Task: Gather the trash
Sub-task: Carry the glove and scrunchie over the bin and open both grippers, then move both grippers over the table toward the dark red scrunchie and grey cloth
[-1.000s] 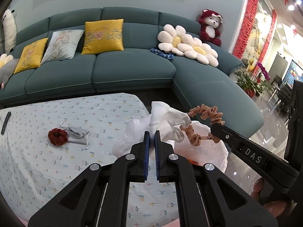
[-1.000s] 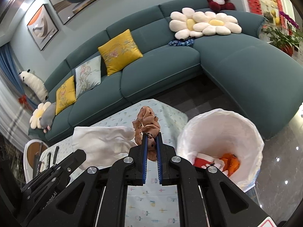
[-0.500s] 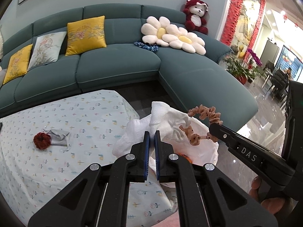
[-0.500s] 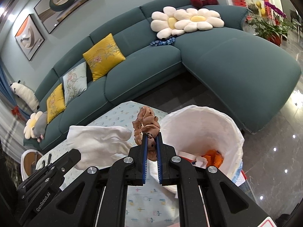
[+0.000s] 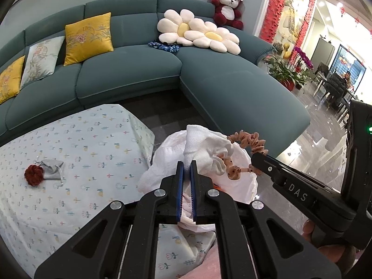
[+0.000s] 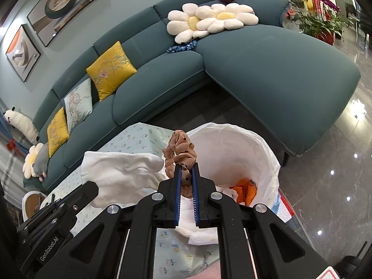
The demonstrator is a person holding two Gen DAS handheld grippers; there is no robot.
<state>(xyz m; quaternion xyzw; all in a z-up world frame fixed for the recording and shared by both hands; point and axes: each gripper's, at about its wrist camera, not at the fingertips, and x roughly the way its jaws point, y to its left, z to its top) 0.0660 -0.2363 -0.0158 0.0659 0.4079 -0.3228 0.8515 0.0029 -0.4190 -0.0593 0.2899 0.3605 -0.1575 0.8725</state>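
My left gripper (image 5: 186,164) is shut on a white cloth (image 5: 204,148) and holds it over the near rim of a white-lined trash bin (image 5: 241,183). My right gripper (image 6: 186,166) is shut on a tan polka-dot scrunchie (image 6: 180,152) and holds it above the bin (image 6: 232,144), beside the cloth (image 6: 121,174). Orange and white trash (image 6: 246,187) lies in the bin. In the left wrist view the scrunchie (image 5: 250,141) hangs from the right gripper's tip above the bin.
A table with a patterned light-blue cloth (image 5: 69,151) stands left of the bin; on it lie a red scrunchie (image 5: 33,174) and a grey pouch (image 5: 52,166). A teal sofa (image 5: 139,74) with cushions stands behind. Glossy floor (image 6: 325,174) lies to the right.
Both grippers have moved right, from above the table edge to over the bin, each still holding its item. The bin now sits closer under them.
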